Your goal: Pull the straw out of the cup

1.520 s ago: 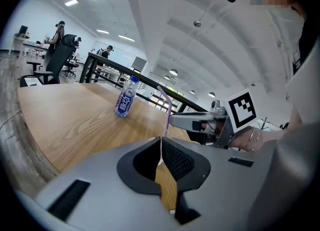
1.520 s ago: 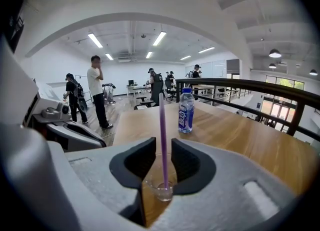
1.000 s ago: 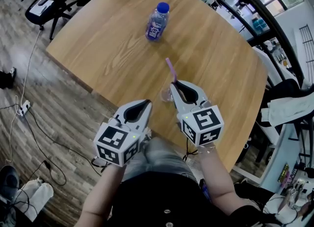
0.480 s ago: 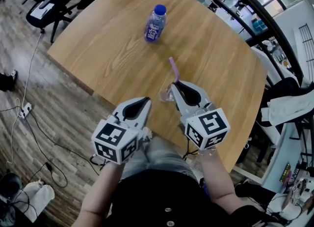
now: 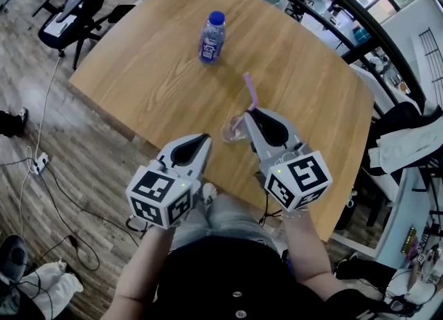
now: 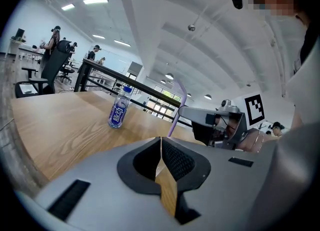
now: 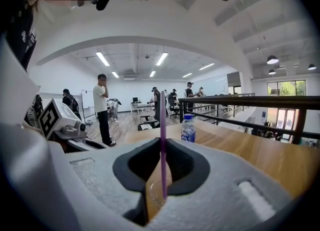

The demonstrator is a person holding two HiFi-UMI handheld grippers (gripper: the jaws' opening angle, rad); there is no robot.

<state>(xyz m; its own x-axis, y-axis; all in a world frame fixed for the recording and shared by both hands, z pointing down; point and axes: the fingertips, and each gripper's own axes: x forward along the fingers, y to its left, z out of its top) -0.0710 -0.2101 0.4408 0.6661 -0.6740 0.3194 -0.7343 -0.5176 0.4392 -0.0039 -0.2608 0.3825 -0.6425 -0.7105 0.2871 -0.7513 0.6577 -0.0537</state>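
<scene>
A purple straw [image 5: 248,92] stands nearly upright in my right gripper [image 5: 250,112], which is shut on it partway down. In the right gripper view the straw [image 7: 163,117] runs between the pads, and its lower end hangs over the mouth of the clear plastic cup [image 7: 156,193]. The cup [image 5: 231,131] sits on the wooden table [image 5: 152,69] near its front edge. My left gripper [image 5: 205,139] hovers to the left of the cup, jaws shut on nothing [image 6: 161,139]. From the left gripper view the straw [image 6: 179,109] rises above the right gripper [image 6: 210,122].
A water bottle [image 5: 212,37] with a blue cap stands upright farther back on the table. Office chairs [image 5: 69,7] and floor cables [image 5: 41,152] lie to the left. A railing [image 5: 332,7] runs behind the table. People stand in the far background [image 7: 102,105].
My right gripper has risen and carried the straw up out of the cup's depth. The left gripper has lifted a little. The cup and bottle have stayed put.
</scene>
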